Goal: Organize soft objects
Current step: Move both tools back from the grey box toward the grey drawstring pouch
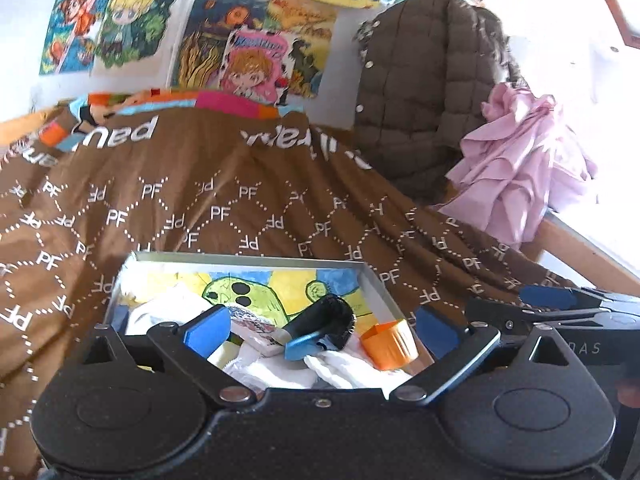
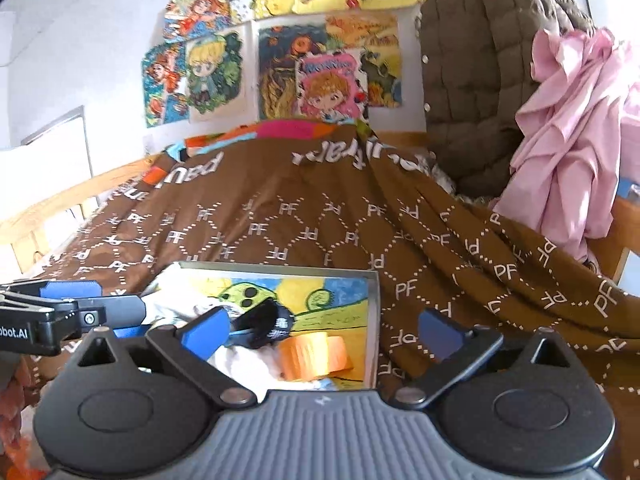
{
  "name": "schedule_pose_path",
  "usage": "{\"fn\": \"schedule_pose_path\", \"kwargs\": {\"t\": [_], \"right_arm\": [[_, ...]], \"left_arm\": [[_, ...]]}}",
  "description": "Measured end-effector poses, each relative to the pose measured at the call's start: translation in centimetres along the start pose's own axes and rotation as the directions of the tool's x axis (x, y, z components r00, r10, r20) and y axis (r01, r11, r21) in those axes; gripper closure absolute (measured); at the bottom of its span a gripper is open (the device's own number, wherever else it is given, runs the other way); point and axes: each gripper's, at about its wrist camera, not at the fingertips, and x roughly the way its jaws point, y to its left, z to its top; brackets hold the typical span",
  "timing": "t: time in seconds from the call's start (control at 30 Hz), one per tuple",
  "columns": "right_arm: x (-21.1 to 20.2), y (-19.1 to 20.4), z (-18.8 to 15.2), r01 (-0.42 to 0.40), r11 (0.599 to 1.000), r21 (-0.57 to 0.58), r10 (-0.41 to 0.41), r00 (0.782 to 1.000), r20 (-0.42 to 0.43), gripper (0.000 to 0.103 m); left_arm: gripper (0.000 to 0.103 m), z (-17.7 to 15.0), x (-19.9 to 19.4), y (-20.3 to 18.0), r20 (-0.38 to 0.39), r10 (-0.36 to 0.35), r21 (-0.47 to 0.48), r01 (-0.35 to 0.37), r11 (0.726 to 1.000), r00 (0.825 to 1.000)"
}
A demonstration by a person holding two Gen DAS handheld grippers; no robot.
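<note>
A brown blanket point(image 1: 240, 200) printed with white "PF" marks covers the bed. On it lies a metal-rimmed tray point(image 1: 248, 260) with a cartoon picture on its floor. In the tray are white cloths point(image 1: 344, 368), a black rolled item point(image 1: 332, 316), an orange roll point(image 1: 390, 342) and a small printed packet point(image 1: 256, 328). My left gripper point(image 1: 322, 328) hovers open over the tray with nothing between its fingers. My right gripper point(image 2: 322, 331) is open too, over the tray's right side near the orange roll point(image 2: 316, 356); it holds nothing. Each gripper shows at the edge of the other's view.
A brown quilted jacket point(image 1: 420, 80) and a crumpled pink cloth point(image 1: 520, 168) hang or pile at the bed's right end. Cartoon pictures point(image 1: 240, 40) cover the wall behind. A wooden bed rail point(image 2: 60, 200) runs along the left, and colourful bedding point(image 2: 280, 130) peeks out past the blanket.
</note>
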Motion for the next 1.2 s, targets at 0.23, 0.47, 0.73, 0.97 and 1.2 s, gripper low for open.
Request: {"fn": "schedule_pose_path", "kwargs": {"t": [0.23,0.47,0.73,0.97,1.2], "right_arm": [[-3.8,2.4,-1.0,-0.023,0.998,-0.061,0.026,0.999,0.037,0.000],[-7.2,4.4,-2.9,-0.038,0.996,-0.085,0.043,0.997,0.057,0.000],[-10.2,5.4,-5.6,-0.038,0.997,-0.067,0.042,0.998,0.046,0.000],[-11.6,5.3,-7.7,-0.034,0.999,-0.013,0.034,0.999,0.007,0.000],[-12.3,5.5,-9.5,-0.040,0.999,-0.003,0.040,0.999,-0.036,0.000]], "left_arm": [[0.001,-1.1,-4.5,-0.7,0.045,0.012,0.044,-0.014,0.999,0.999],[0.001,-2.7,-8.5,-1.2,0.036,0.039,0.101,-0.043,0.994,0.999],[0.001,-5.6,-12.6,-1.8,-0.001,0.073,0.153,-0.072,0.986,0.997],[0.001,-7.9,-15.4,-1.7,-0.043,0.116,0.166,-0.108,0.980,0.992],[0.001,-9.7,-16.8,-0.9,-0.103,0.161,0.177,-0.141,0.974,0.982]]}}
